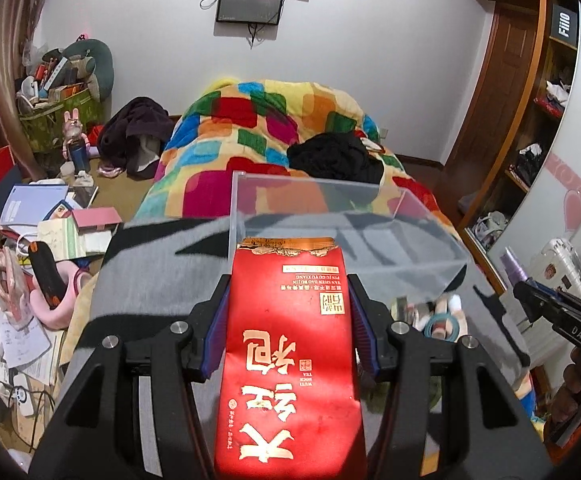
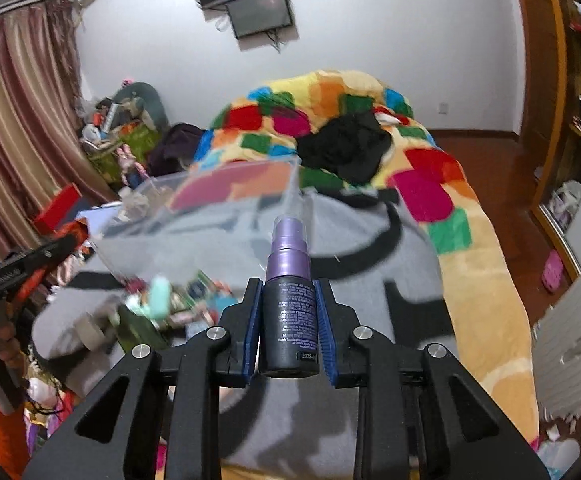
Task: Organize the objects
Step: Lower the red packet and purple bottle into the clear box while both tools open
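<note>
Bedroom scene from the two wrist cameras. A clear plastic box (image 1: 346, 220), open at the top, stands on a grey blanket with black bands (image 1: 162, 276) at the near end of the bed; its far rim runs level across the left wrist view and its right wall slants toward the near right. Beyond the box a multicoloured patchwork quilt (image 1: 250, 120) lies heaped, with a black garment (image 1: 334, 156) on its right part. Left of the bed the floor is crowded with books and papers (image 1: 46, 216); to the right a wooden shelf unit (image 1: 546, 92) stands against the wall, with bare wooden floor between it and the bed in the right wrist view. Small loose items, blurred, lie on the blanket near the box's near side, among them a roll of tape (image 1: 442, 326). The left gripper (image 1: 288, 312) clamps a red tea packet with gold characters (image 1: 290, 344) across its width, both blue pads pressed to the packet's long edges; the packet's torn top end reaches the box's near wall. The right gripper (image 2: 288, 312) stands narrow, closed on a dark spray bottle with a purple pump top (image 2: 288, 312), its pads against the bottle's sides; the pump end points away toward the near corner of the box. Each gripper shows at the edge of the other's view, well apart.
</note>
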Demonstrator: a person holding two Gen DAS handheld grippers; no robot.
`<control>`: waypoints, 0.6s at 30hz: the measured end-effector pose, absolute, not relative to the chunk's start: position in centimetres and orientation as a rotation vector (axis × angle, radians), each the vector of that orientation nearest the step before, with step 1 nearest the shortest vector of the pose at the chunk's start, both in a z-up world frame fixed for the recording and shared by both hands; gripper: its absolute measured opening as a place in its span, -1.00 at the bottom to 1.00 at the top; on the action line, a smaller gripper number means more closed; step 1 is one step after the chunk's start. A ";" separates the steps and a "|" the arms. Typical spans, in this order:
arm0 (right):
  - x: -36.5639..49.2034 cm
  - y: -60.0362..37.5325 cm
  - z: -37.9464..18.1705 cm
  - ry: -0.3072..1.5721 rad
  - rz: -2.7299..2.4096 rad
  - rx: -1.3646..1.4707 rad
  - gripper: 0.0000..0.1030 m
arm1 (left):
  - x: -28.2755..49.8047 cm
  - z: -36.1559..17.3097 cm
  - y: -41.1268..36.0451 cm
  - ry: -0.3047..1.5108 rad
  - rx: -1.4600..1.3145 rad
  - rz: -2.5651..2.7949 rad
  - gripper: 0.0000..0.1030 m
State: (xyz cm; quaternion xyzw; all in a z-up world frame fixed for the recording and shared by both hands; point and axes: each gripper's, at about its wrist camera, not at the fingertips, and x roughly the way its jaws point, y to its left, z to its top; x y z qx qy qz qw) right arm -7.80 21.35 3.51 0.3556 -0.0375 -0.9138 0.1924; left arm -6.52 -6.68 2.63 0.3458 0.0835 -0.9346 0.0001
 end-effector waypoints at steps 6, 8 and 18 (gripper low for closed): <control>-10.5 18.6 4.4 -0.044 -2.521 0.972 -0.55 | -8.8 2.9 -7.2 0.284 1.104 -2.925 0.04; -11.7 17.8 4.4 -0.039 -2.501 0.988 -0.55 | -9.8 2.7 -7.2 0.273 1.130 -2.913 0.04; -17.3 13.1 2.5 0.040 -2.368 1.123 -0.55 | -15.0 0.9 -6.0 0.202 1.362 -2.875 0.04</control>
